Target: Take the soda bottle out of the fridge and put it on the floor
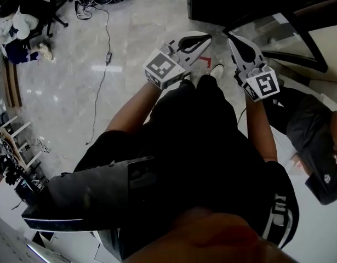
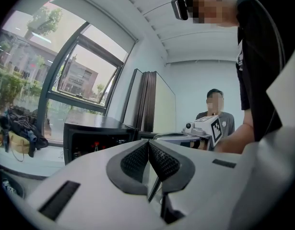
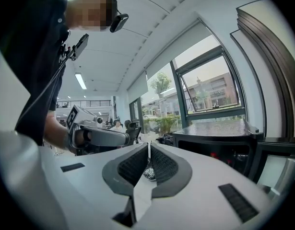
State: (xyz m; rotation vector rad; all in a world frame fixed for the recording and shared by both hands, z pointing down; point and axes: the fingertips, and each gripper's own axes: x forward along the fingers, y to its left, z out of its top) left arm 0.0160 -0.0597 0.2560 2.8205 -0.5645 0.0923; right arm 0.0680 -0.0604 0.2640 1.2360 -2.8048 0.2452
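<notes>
The black fridge (image 1: 234, 4) stands on the floor just ahead of me, and its dark front (image 2: 97, 138) shows small red spots behind it. No soda bottle can be made out for sure. My left gripper (image 1: 208, 36) is held at chest height and points toward the fridge. Its pads (image 2: 148, 143) are shut together with nothing between them. Beside it, my right gripper (image 1: 230, 37) also points forward, shut and empty (image 3: 148, 145). The fridge (image 3: 219, 145) lies to the right in the right gripper view.
A seated person (image 1: 316, 141) is close on the right. A cable (image 1: 102, 64) trails across the grey marble floor, with an office chair (image 1: 36, 4) and racks at the left. A red mark (image 1: 205, 61) is on the floor by a shoe (image 1: 216, 70).
</notes>
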